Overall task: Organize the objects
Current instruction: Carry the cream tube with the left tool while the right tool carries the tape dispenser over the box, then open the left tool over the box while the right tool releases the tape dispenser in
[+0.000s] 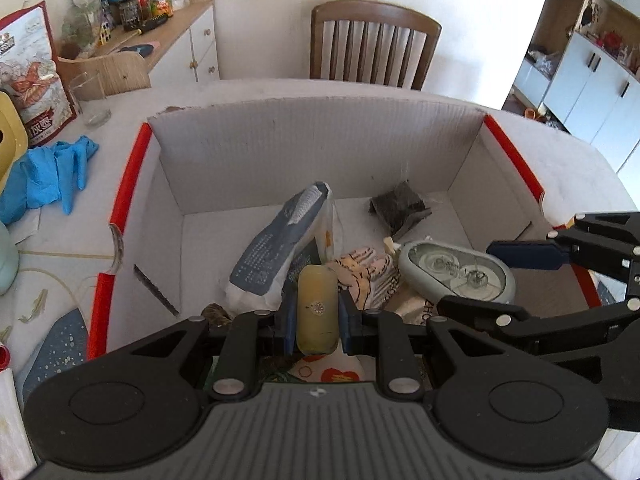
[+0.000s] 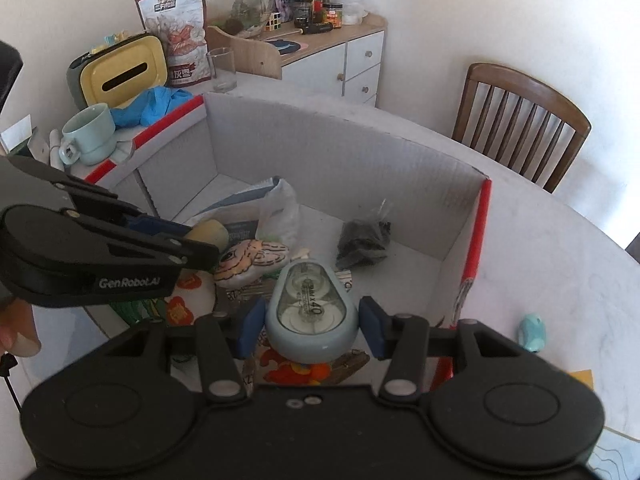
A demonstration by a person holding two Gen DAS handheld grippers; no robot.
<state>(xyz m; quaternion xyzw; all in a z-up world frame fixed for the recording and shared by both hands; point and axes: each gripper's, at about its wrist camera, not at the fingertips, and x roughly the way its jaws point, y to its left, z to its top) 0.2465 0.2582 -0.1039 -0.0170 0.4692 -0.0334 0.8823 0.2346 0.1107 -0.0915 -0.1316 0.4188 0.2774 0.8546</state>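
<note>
1. Two things are in hand above the cardboard box (image 1: 320, 140): the left gripper (image 1: 318, 320) is clamped on a yellowish tube (image 1: 316, 312), and the right gripper (image 2: 310, 326) has a grey-blue tape dispenser (image 2: 310, 312) between its pads. We cannot tell from the right wrist view whether those pads press on its sides, as a sliver of gap seems to show.
2. We judge the step to be setting both items down inside the box, so we bring each one low before letting go rather than dropping it from above.
3. We aim the tube at the bare floor near the left wall, clear of the blue-and-white bag (image 1: 280, 248) that leans there; a nudge could tip that bag over.
4. We put the dispenser toward the right side, short of the dark packet (image 2: 362, 240) and off the striped cloth (image 2: 252, 258), so it lies flat.
5. We keep the two grippers apart, since they sit close side by side over the same spot.
6. We open the jaws only once each item rests on something steady, then lift straight out past the red-edged rim (image 2: 476, 232).
</note>
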